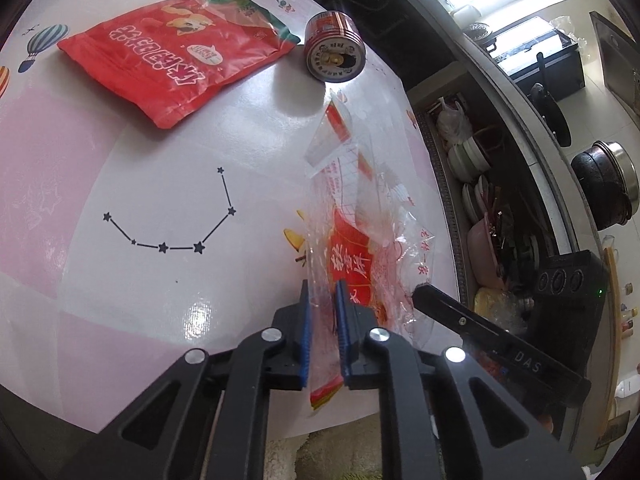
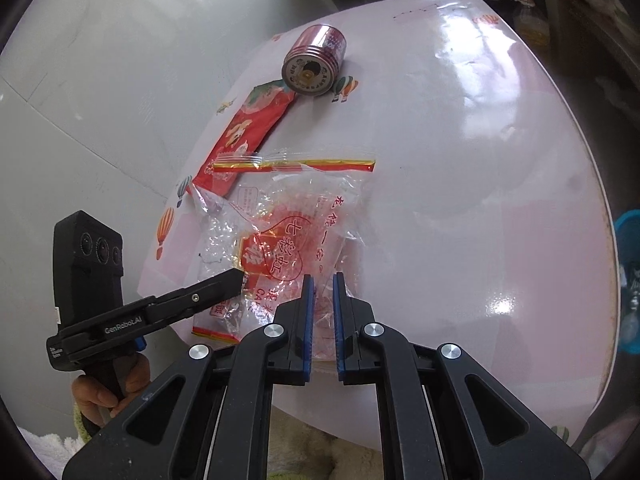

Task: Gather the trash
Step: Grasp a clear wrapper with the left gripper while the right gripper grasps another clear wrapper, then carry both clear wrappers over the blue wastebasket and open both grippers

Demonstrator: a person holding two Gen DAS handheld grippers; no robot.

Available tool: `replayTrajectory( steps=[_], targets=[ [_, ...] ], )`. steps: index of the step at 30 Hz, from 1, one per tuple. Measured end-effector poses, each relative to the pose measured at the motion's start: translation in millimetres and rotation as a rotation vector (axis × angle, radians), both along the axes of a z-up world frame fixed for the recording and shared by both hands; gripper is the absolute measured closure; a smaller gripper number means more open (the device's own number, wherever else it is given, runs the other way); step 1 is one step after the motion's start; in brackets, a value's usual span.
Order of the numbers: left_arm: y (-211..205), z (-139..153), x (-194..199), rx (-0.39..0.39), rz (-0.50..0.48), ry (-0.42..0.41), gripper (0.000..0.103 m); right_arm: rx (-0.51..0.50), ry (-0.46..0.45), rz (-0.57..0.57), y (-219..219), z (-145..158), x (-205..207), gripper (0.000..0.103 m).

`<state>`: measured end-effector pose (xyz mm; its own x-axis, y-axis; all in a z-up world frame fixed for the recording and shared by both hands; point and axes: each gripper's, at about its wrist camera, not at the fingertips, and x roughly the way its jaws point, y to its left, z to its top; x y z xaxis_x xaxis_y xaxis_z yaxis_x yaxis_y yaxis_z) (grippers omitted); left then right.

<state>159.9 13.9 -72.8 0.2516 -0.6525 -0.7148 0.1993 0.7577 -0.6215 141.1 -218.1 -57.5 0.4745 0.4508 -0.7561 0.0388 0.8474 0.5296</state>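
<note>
The right tongs (image 1: 418, 294), seen from the left wrist, bore the letters "DAS" on their black body, and the left tongs (image 2: 240, 280), seen from the right wrist, carried "GenRobot.AI" in white. The clear plastic wrapper (image 2: 288, 248), the red snack bag (image 1: 168, 60) and the can (image 1: 335, 46) on the counter (image 1: 160, 184) showed Chinese characters and lettering too distorted to read surely.

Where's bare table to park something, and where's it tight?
Free: the stretch of table around the star drawing, below the red snack bag, and the broad pink area beside the clear wrapper and below the can. Crowded: the near edge, where both hand-held grippers, left and right, meet at the wrapper.
</note>
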Motion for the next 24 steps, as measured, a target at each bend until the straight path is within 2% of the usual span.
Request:
replayTrajectory(
  steps=[5,24],
  targets=[
    [1.2,9.3,-4.0,0.026,0.008,-0.043,0.1,0.056,-0.01,-0.042,-17.4,5.0,-6.4,0.095],
    [17.4,61.8,-19.8,0.14,0.092,-0.238,0.1,0.115,-0.098,-0.172,-69.6,30.4,-39.2,0.095]
  ],
)
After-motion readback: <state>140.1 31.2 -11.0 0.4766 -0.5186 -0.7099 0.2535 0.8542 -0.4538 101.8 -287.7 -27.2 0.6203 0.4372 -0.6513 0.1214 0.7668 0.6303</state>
